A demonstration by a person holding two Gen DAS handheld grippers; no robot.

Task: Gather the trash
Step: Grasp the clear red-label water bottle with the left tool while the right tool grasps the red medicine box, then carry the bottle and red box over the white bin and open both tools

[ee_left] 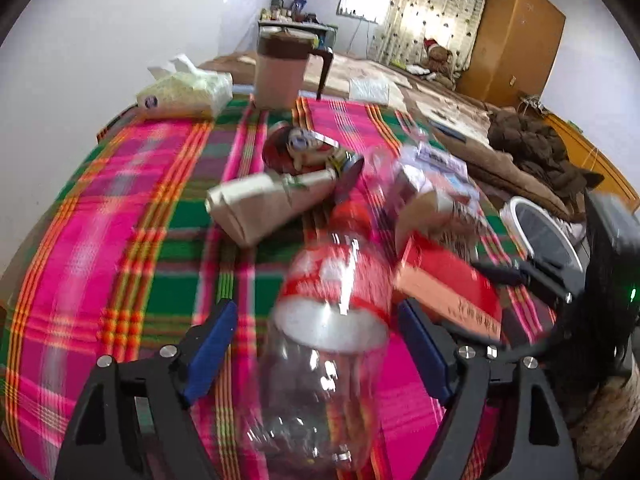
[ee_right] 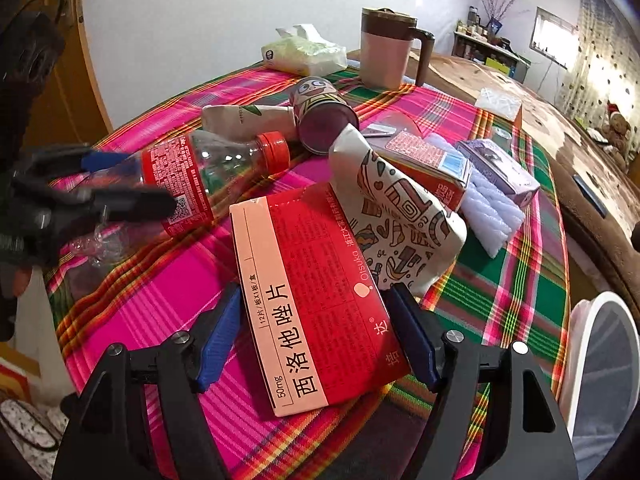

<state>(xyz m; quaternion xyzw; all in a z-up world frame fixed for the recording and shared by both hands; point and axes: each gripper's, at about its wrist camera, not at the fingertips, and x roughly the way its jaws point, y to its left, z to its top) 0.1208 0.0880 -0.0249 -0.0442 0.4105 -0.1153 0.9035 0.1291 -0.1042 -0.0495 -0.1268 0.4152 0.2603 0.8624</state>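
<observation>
Left hand-held gripper [ee_left: 316, 344] stands released, the bottle [ee_left: 332, 320] lying between its pads, untouched. Right hand-held gripper [ee_right: 316, 336] is likewise released, straddling the red box [ee_right: 316, 300] on the table [ee_right: 152, 292]. Recommended: centre each item, close squarely, then carry to the bin [ee_right: 600, 364] right of the box.

Between our right tongs, the red medicine box [ee_right: 320, 300] reads "西洛他唑片", "50mg", "12片/板×1板/盒" and "Otsuka".
</observation>
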